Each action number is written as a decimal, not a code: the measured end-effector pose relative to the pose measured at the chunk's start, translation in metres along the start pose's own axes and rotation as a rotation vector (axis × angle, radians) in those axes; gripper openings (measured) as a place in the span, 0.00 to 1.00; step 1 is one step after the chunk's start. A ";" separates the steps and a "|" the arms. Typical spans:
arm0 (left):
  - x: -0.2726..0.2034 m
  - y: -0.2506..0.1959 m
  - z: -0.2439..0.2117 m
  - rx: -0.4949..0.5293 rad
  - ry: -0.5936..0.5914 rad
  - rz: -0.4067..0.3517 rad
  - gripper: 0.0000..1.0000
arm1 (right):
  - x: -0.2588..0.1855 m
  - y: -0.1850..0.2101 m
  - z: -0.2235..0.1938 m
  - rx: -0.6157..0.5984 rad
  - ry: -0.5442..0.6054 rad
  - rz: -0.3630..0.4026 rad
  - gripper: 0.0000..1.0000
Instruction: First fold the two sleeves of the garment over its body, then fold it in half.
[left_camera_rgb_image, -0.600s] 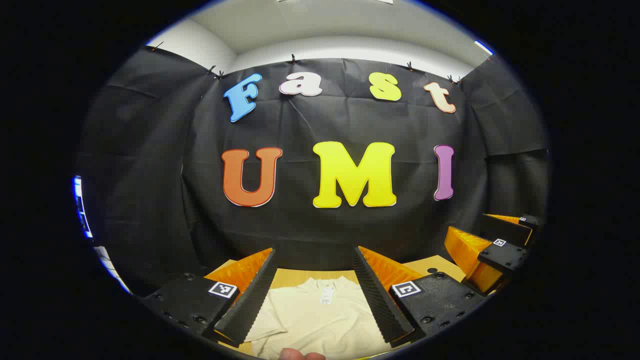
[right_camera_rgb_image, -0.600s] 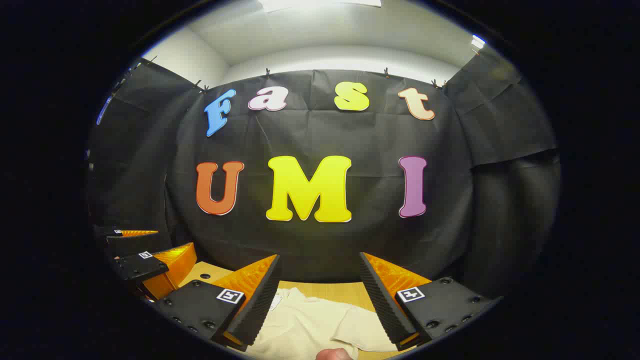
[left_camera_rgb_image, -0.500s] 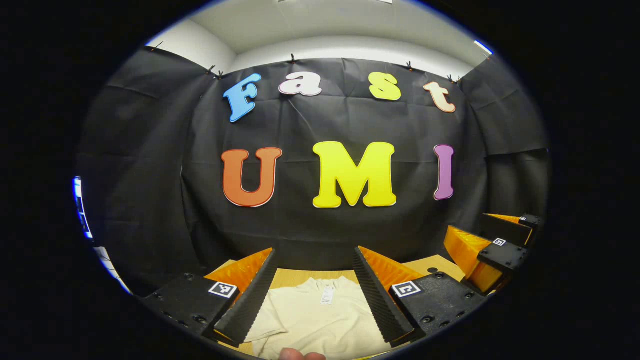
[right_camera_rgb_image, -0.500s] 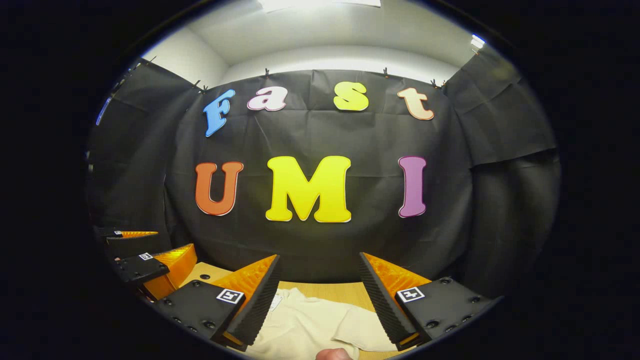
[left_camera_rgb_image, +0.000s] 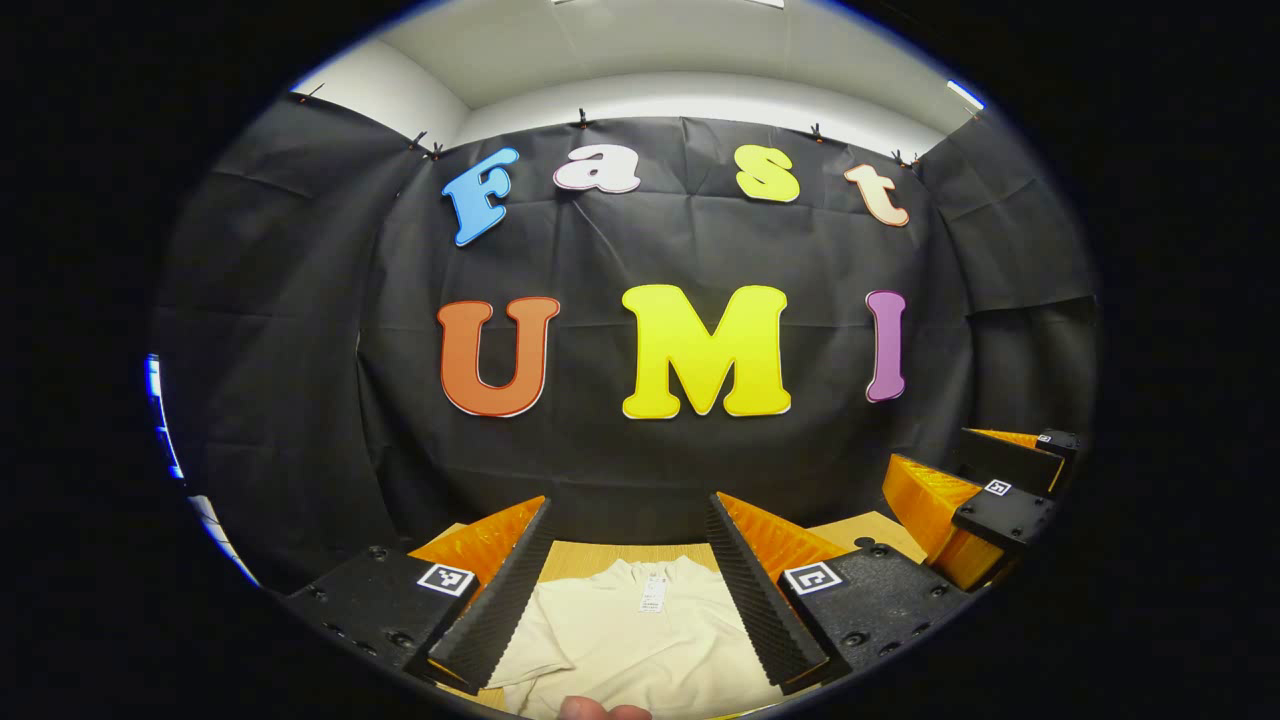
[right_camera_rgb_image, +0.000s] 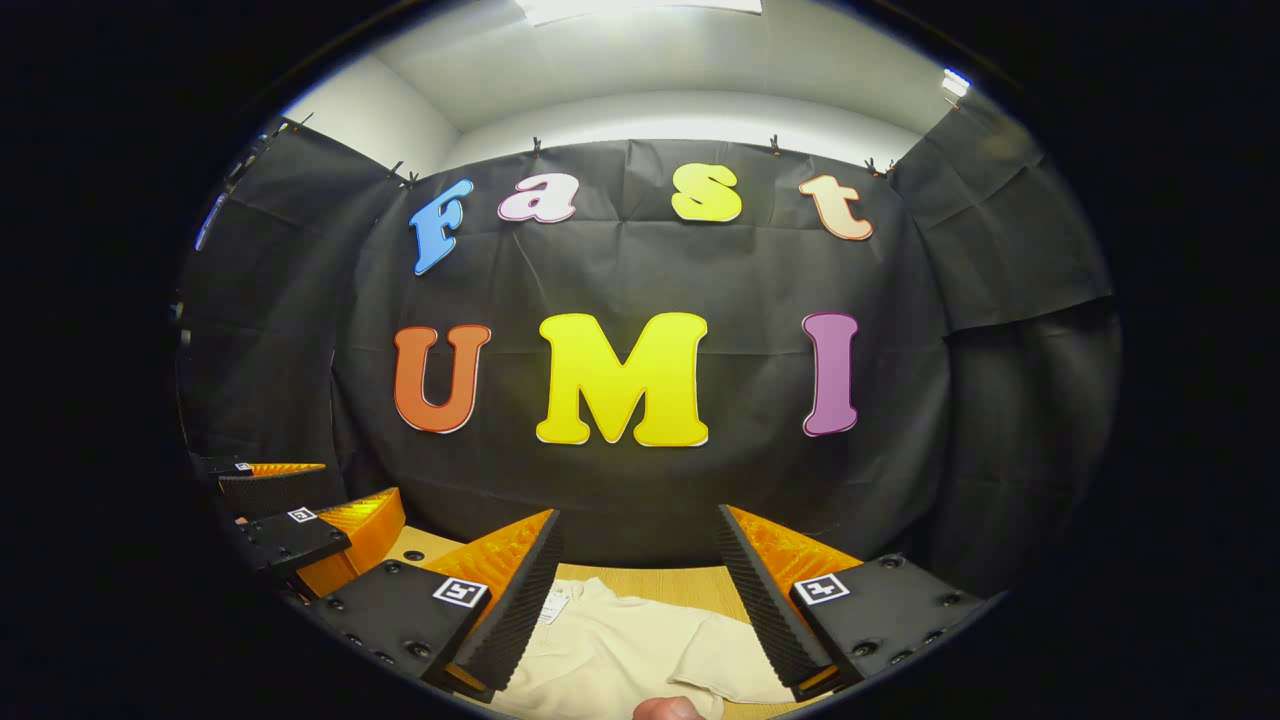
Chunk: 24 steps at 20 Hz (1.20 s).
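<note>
A cream T-shirt (left_camera_rgb_image: 640, 630) of soft, creased cotton lies flat on the pale wooden table (left_camera_rgb_image: 590, 556), collar and paper tag toward the far black cloth wall (left_camera_rgb_image: 640, 250). The left gripper (left_camera_rgb_image: 628, 515) and the right gripper (right_camera_rgb_image: 640, 525) hover above it, ridged wedge fingers spread wide, holding nothing.

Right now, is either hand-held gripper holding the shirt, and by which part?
Nothing is held. The left hand-held gripper and the right hand-held gripper are both open above the shirt on the table.
</note>
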<state>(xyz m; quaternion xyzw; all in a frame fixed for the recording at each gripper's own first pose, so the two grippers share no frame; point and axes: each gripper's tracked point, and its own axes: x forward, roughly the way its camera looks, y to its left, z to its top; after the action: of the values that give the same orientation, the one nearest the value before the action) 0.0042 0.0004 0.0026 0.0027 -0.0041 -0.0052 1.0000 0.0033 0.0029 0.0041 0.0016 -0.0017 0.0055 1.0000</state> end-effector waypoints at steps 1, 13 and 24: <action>0.001 0.000 0.000 0.000 -0.001 -0.001 0.96 | 0.001 -0.001 0.001 0.000 0.000 -0.002 0.95; 0.003 -0.010 -0.013 -0.017 0.036 -0.019 0.96 | 0.003 -0.026 -0.019 0.020 0.048 -0.006 0.95; 0.001 -0.070 -0.057 0.017 0.142 -0.162 0.96 | -0.023 -0.160 -0.101 -0.082 0.253 -0.110 0.95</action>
<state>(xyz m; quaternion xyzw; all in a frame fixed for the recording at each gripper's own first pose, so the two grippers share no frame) 0.0051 -0.0698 -0.0548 0.0117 0.0670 -0.0856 0.9940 -0.0179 -0.1574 -0.0972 -0.0399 0.1244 -0.0490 0.9902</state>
